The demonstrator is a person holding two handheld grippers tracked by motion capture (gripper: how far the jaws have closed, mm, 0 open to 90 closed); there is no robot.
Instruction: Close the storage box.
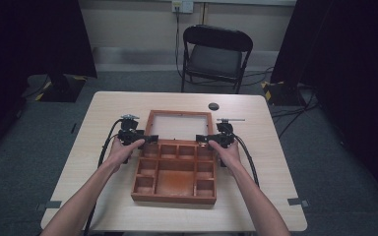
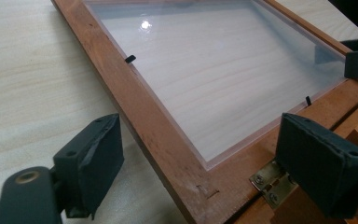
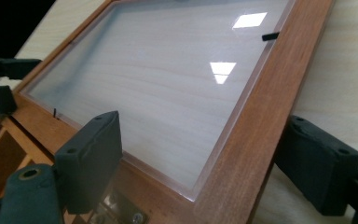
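In the left gripper view the lid [image 2: 168,140] of the wooden box runs off the top and right edges, and a pad half covers its brass hinge [image 2: 270,179]. On the counter [image 1: 256,105], the small dark disc [image 1: 213,106] is too small to identify.

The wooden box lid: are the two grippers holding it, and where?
No. The lid lies open flat; the left gripper and right gripper straddle its side rails near the hinges, jaws open.
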